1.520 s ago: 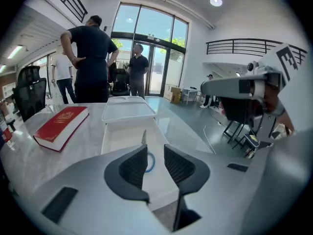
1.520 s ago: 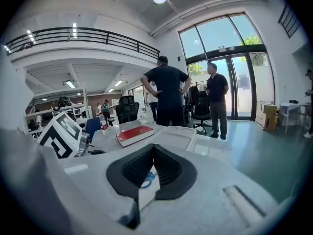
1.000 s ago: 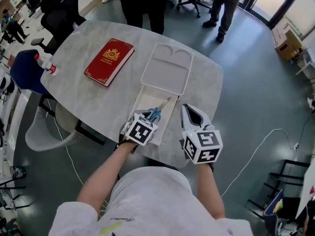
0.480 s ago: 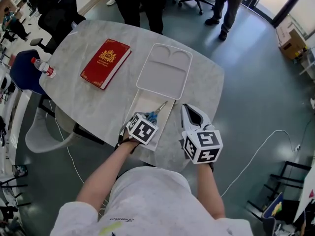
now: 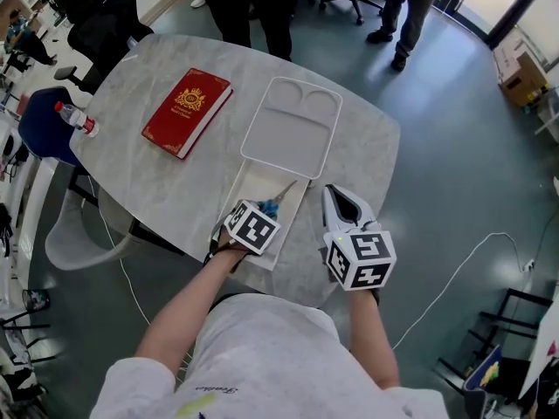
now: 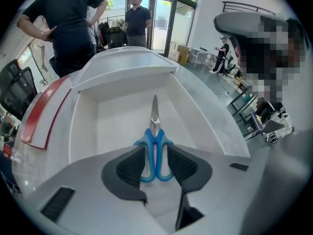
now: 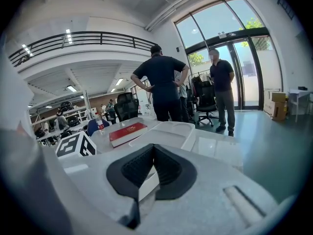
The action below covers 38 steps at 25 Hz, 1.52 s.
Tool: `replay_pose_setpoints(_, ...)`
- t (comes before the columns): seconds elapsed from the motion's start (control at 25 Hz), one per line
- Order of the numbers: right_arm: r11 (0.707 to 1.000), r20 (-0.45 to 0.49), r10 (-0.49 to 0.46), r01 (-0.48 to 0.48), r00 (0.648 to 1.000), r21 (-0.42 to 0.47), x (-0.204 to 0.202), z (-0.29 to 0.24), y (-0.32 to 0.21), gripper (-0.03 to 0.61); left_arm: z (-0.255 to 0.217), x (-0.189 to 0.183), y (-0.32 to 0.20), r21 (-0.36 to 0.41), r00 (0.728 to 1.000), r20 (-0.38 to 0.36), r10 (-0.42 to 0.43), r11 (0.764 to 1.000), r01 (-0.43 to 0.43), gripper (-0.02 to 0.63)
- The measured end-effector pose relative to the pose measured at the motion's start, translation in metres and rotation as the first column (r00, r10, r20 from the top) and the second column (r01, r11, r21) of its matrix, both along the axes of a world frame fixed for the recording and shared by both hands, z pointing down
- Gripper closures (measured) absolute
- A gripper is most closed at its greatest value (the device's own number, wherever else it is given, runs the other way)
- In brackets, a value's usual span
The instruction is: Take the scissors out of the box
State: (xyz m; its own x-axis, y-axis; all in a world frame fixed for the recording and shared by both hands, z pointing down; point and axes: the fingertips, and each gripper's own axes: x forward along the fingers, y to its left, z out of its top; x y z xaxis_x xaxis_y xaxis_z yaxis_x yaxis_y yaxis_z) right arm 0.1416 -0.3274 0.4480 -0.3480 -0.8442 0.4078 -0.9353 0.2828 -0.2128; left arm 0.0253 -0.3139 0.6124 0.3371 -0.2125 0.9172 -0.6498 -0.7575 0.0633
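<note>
The scissors (image 6: 154,141) lie inside the box (image 6: 98,116), not out yet. The left gripper (image 6: 155,152) is in the box. Its jaws have just been opening, with the blue handles between them, not squeezed. The right gripper (image 7: 153,148) is beside the box, jaws closed.

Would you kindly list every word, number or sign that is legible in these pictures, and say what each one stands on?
No text here can be read with certainty.
Red book: gold emblem and lettering on the cover, too small to read.
Bottle: label too small to read.
Grey shirt: pale script print near the bottom edge, blurred.
Marker cubes: black-and-white square patterns only, no words.
</note>
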Motion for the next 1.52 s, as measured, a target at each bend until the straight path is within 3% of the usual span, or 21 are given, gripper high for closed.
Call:
replay_pose_setpoints(0.28,1.0,0.003,-0.011,0.011,1.0,-0.011,-0.003,0.005,-0.001,0.574,0.001,-0.002,-0.003,-0.013,1.0,0.012,-0.001,1.0,0.001,0.482)
replay_pose_setpoints(0.56,1.0,0.001,-0.012,0.012,1.0,-0.009,-0.002,0.005,-0.002,0.574,0.0,-0.002,-0.003,-0.018,1.0,-0.004,-0.013,1.0,0.013,0.527)
replay_pose_setpoints(0.88,1.0,-0.006,-0.022,0.021,1.0,-0.011,-0.005,0.005,0.001,0.572,-0.001,-0.004,-0.001,-0.02,1.0,-0.016,-0.026,0.999,0.026,0.533)
replay_pose_setpoints(1.52,1.0,-0.01,-0.024,0.024,1.0,-0.003,-0.013,0.002,0.009,0.574,-0.026,-0.015,0.005,0.058,0.999,-0.045,-0.028,0.998,0.03,0.534)
